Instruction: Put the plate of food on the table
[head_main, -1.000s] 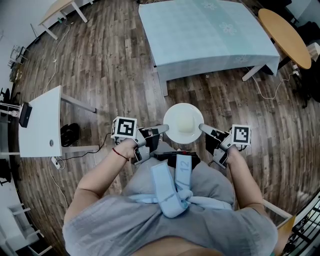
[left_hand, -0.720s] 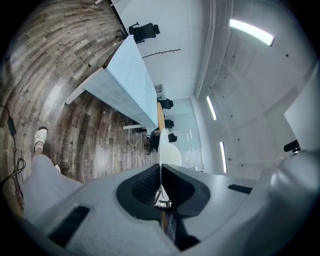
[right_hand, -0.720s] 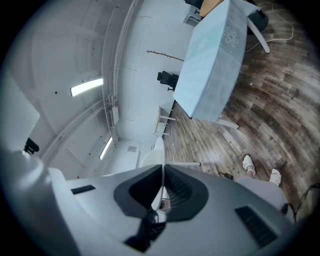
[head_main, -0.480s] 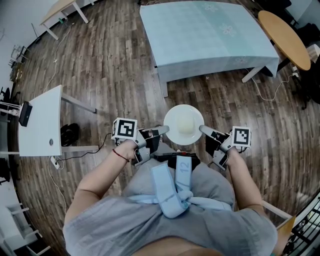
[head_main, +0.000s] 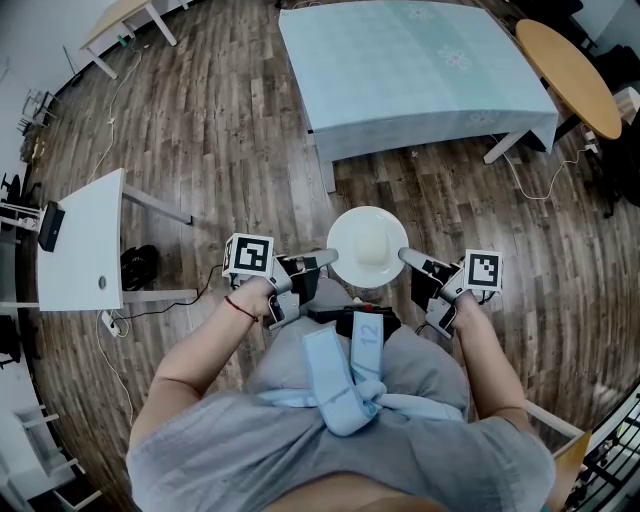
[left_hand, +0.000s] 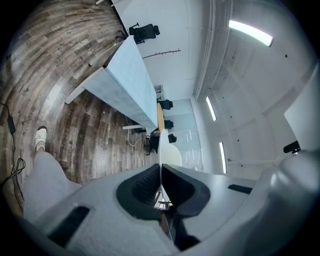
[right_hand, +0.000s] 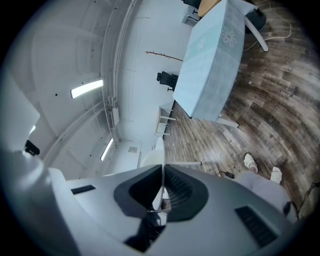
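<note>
Plate of food (head_main: 368, 246): likely stiff, fragile; your left tool (head_main: 326, 260) and right tool (head_main: 407, 258) pinch its opposite rims; hold level.

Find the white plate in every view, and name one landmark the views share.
Head view: plate at centre, just ahead of the person's lap.
Left gripper view: plate edge-on, lower centre, clamped in the jaws.
Right gripper view: plate edge-on, lower centre, clamped in the jaws.
Shared landmark: the blue-clothed table.

The plate (head_main: 368, 247) has scarcely moved at all.
</note>
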